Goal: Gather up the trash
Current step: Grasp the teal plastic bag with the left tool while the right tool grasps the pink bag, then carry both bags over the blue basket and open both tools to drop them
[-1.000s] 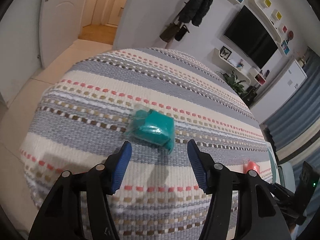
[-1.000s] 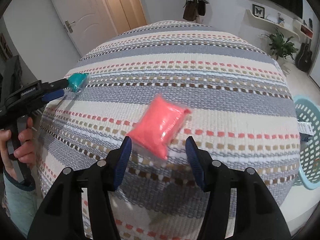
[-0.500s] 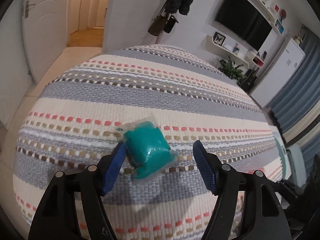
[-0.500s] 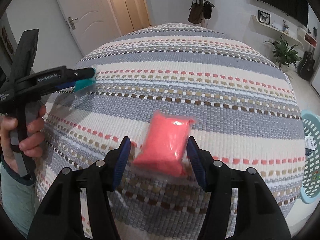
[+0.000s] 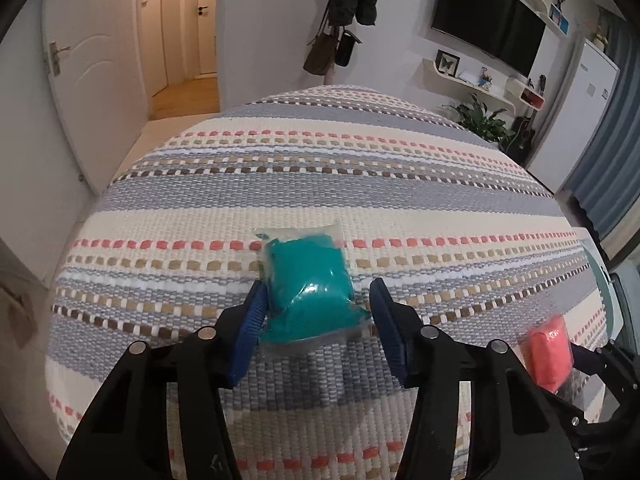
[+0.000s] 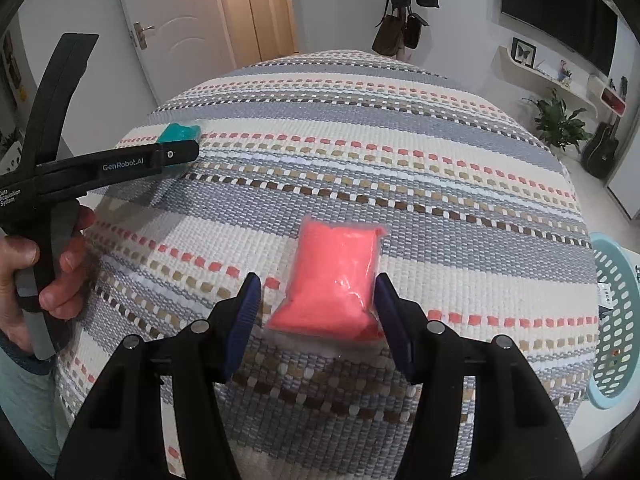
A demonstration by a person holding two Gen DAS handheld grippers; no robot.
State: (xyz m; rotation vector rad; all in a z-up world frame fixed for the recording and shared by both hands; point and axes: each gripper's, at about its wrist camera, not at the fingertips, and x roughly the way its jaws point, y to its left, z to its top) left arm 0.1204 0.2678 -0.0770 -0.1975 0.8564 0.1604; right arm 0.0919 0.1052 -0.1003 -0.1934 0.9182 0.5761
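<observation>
On the striped woven cloth (image 5: 360,184) I have both tools spread open: my left gripper (image 5: 316,312) straddles the teal pouch (image 5: 308,284), my right gripper (image 6: 316,304) the pink pouch (image 6: 336,280). Slick, soft, lumpy plastic could squirt out if I pinch off-centre.

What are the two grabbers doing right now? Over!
Left gripper open around teal bag. Right gripper open around pink bag. Both bags on striped cloth. Nothing blocking.
</observation>
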